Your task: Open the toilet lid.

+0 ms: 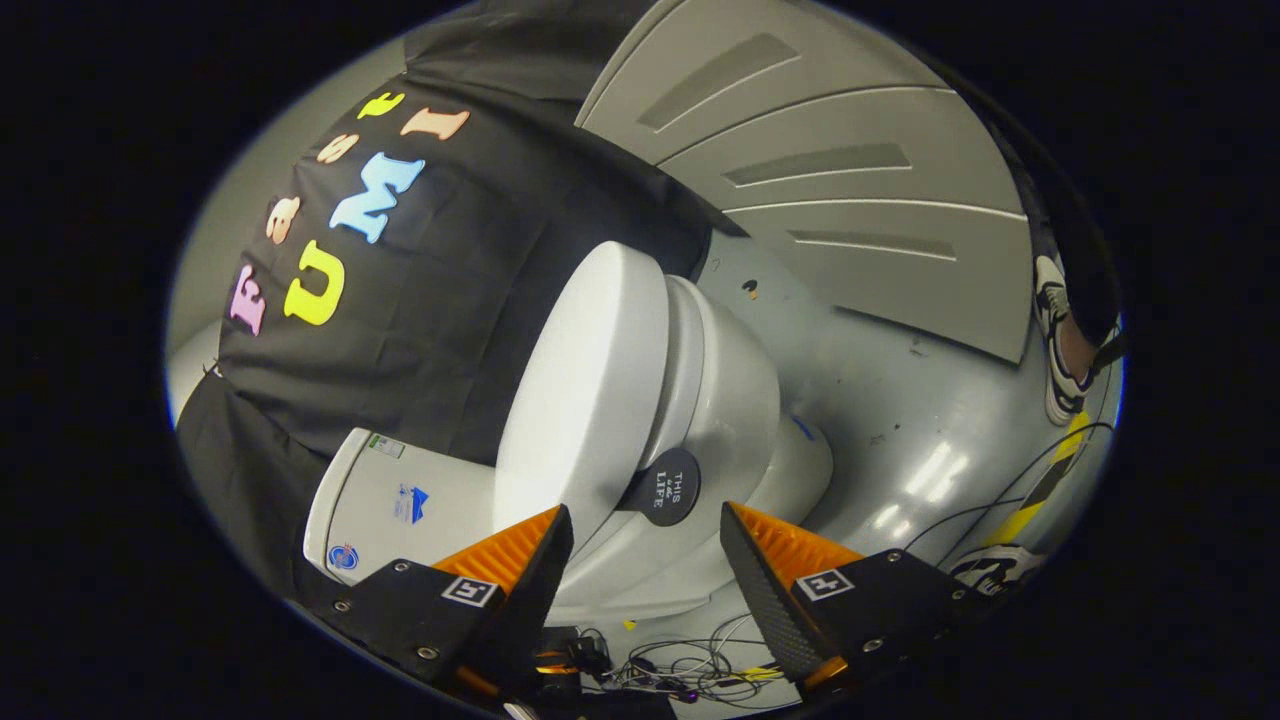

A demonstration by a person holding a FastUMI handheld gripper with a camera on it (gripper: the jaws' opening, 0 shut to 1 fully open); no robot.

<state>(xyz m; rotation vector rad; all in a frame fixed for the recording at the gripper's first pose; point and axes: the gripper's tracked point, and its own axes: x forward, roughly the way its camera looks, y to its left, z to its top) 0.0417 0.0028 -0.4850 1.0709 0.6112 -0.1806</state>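
Observation:
A white toilet stands just ahead of my fingers, and the whole view is tilted. Its lid lies shut over the seat and bowl. A round black tab sticks out from the lid's edge, just beyond the gap between my fingertips. The white tank sits behind the lid, against the black cloth wall. My gripper is open, its orange-and-black fingers spread wide with nothing between them. The left fingertip is close to the lid's edge; whether it touches I cannot tell.
Grey floor spreads beyond the toilet. Grey panelled boards stand behind it. A person's sneaker rests on the floor beyond the right finger. Yellow-black tape and cables lie on the floor near the fingers.

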